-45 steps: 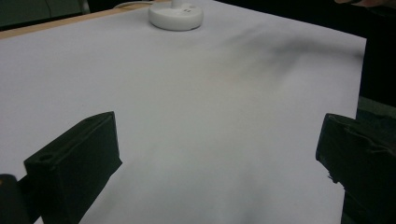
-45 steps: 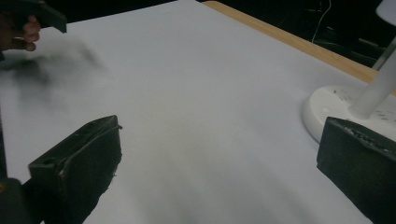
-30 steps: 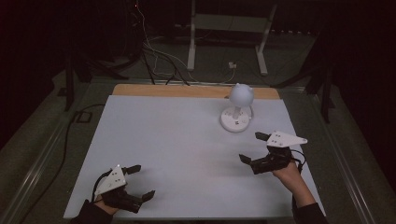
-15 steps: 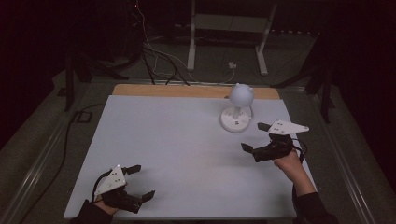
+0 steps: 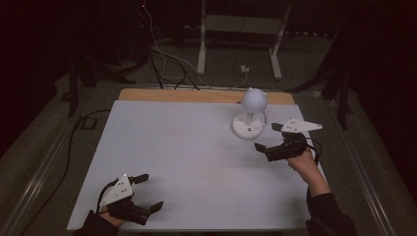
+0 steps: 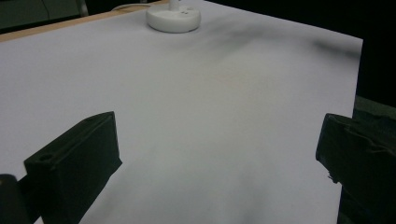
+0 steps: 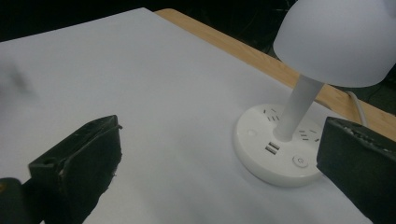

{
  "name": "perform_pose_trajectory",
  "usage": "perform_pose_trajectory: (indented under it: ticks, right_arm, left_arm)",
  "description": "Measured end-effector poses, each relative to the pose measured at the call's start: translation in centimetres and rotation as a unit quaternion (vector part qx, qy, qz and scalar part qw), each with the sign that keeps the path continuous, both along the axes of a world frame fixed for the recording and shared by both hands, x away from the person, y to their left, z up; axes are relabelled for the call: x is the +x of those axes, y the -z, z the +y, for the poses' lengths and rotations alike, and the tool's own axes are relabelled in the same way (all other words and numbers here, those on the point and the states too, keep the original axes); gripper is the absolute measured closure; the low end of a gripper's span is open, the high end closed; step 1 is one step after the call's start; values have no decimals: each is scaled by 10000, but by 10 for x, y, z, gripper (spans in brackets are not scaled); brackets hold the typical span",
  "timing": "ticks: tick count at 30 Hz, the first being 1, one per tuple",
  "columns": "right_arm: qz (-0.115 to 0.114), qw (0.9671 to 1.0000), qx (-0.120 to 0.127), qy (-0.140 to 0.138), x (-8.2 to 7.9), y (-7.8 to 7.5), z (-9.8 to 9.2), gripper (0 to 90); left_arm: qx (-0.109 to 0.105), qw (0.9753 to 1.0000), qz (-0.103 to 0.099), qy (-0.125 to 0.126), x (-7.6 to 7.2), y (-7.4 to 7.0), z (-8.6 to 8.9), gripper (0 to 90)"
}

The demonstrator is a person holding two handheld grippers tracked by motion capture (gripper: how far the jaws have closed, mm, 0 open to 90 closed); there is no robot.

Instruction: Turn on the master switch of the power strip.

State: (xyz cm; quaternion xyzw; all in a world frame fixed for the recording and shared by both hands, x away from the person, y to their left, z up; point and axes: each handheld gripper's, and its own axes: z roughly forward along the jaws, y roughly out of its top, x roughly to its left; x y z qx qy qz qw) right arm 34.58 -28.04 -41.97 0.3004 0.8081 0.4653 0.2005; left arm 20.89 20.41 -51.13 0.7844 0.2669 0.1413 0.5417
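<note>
Hovering open-jawed, right hand-held gripper (image 5: 268,138) nears lamp (image 5: 252,115), table edge (image 5: 314,162) beside

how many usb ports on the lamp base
2, side by side on the lamp base, just in front of the stem and left of the round button. Others may sit hidden behind the stem.

high view looks down from the near side; both claw views skim the tabletop (image 5: 187,147), sharing the lamp (image 7: 299,140), the right's nearer.
</note>
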Motion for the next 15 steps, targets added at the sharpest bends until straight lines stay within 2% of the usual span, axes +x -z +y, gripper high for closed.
perform_pose_trajectory:
  ticks: [9,15]
  right_arm:
    - [37,10000,11,84,16,7,-3,0]
    - [153,9995,-3,262,30,16,-7,0]
  left_arm:
    - [1,10000,0,3,0,0,0,2]
    - [1,10000,-6,9,0,0,0,2]
